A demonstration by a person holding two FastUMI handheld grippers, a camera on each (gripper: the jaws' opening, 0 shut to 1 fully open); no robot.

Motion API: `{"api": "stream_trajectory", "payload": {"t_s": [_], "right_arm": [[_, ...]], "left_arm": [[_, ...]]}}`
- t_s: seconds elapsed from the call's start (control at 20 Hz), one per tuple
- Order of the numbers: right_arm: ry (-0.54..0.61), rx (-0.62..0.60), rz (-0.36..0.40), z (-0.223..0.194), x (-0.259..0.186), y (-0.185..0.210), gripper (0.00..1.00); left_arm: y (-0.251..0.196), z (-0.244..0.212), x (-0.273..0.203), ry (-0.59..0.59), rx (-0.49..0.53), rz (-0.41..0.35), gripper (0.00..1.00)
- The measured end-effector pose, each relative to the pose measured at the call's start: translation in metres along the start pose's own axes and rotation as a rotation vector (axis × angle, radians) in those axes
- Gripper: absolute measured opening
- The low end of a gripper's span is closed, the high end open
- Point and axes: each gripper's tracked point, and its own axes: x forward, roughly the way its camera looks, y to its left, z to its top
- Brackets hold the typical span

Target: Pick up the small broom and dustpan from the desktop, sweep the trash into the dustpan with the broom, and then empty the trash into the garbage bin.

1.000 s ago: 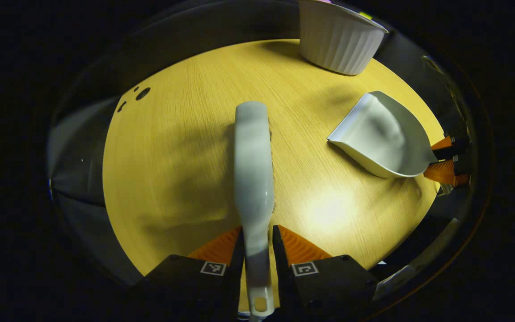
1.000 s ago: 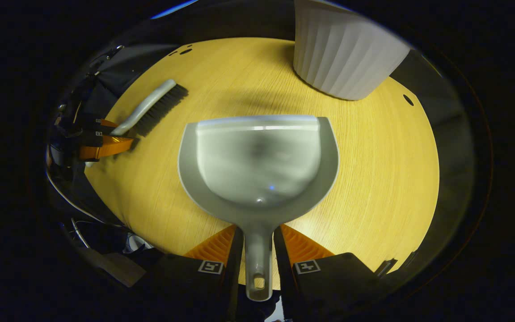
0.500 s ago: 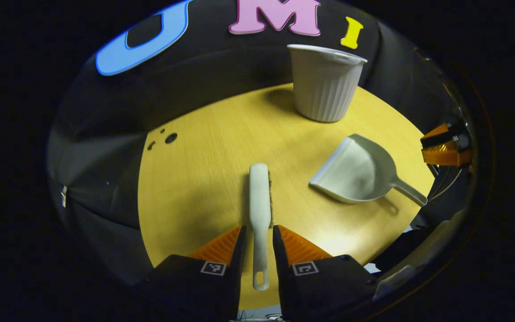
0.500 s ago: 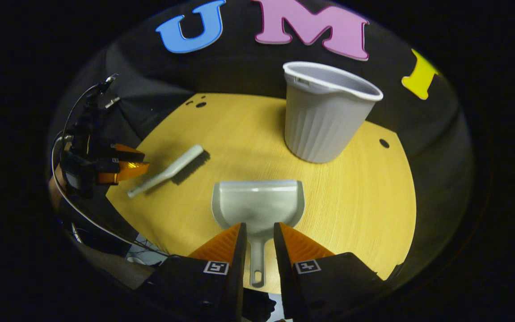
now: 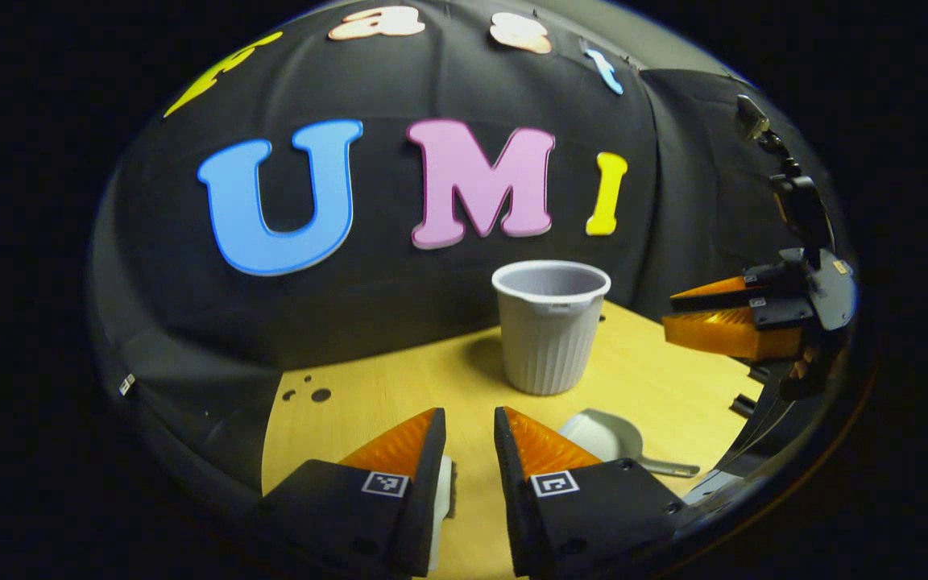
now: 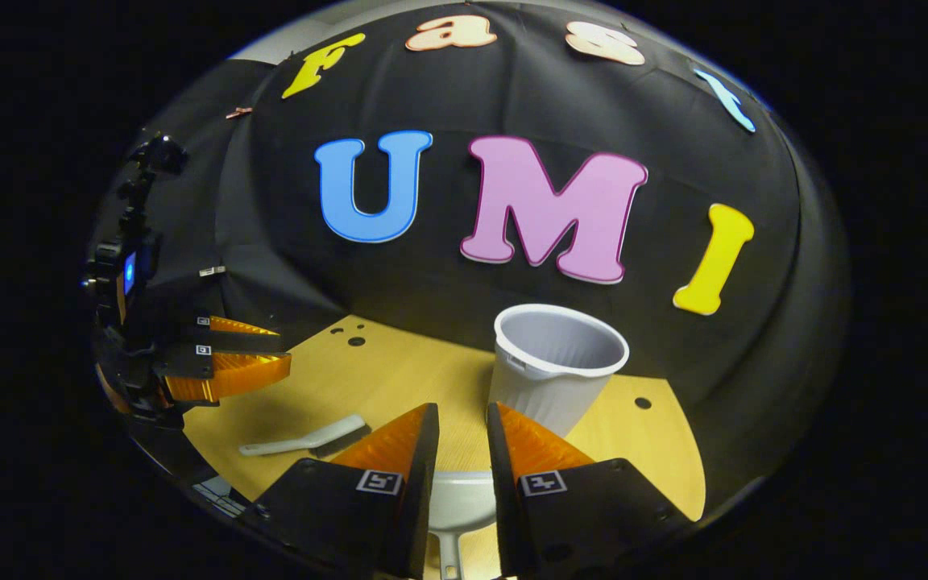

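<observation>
**A:** Both tools are up off the wooden desktop [image 5: 367, 387] right now. In the left gripper view, the left gripper [image 5: 470, 427] hangs above the table with its two fingers parted by a narrow gap and nothing between them.

**B:** And the small broom [image 5: 441, 515]? I see a pale sliver of it down below, tucked beside the inner edge of the near finger on that gripper's left side, lying on the wood.

**A:** That's it. The right gripper view gives it better: the small broom [image 6: 303, 441] lies flat on the table, ahead and off to the left of the right gripper [image 6: 461, 423], bristles on its far side.

**B:** The right gripper's fingers?

**A:** Slightly apart too, gripping nothing. The dustpan [image 6: 460, 507] lies on the table directly under them, its handle running back between the finger bases.

**B:** From the left tool's side the dustpan [image 5: 605, 439] sits just right of its fingers, handle pointing right.

**A:** The garbage bin [image 5: 550, 334], a ribbed white cup, stands upright straight ahead of the left gripper, a little to the right. In the right gripper view the garbage bin [image 6: 557, 366] stands just beyond the fingertips.
</observation>
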Motion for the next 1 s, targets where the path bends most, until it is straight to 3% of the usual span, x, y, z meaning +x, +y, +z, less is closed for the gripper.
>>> {"api": "stream_trajectory", "payload": {"t_s": [0.05, 0.1, 0.15, 0.35, 0.45, 0.5, 1.0], "right_arm": [[-0.025, -0.006, -0.008, 0.007, -0.004, 0.0, 0.37], [-0.043, -0.009, -0.009, 0.014, -0.008, 0.002, 0.37], [-0.059, -0.007, -0.018, 0.021, -0.011, 0.003, 0.37], [-0.078, 0.006, -0.034, 0.024, -0.017, 0.001, 0.37], [-0.082, 0.001, -0.035, 0.023, -0.018, 0.001, 0.41], [-0.08, -0.003, -0.033, 0.023, -0.018, 0.001, 0.37], [-0.078, -0.017, -0.017, 0.022, -0.031, 0.001, 0.37]], "left_arm": [[-0.006, 0.01, -0.006, -0.045, -0.006, 0.002, 0.46], [-0.013, 0.016, -0.015, -0.086, -0.007, 0.004, 0.42], [-0.017, 0.022, -0.022, -0.115, -0.007, 0.013, 0.46], [-0.02, 0.025, -0.039, -0.181, -0.004, 0.011, 0.39], [-0.022, 0.024, -0.039, -0.182, 0.008, 0.004, 0.43], [-0.025, 0.021, -0.037, -0.178, 0.01, 0.001, 0.43], [-0.018, 0.014, -0.037, -0.148, -0.028, 0.018, 0.43]]}}
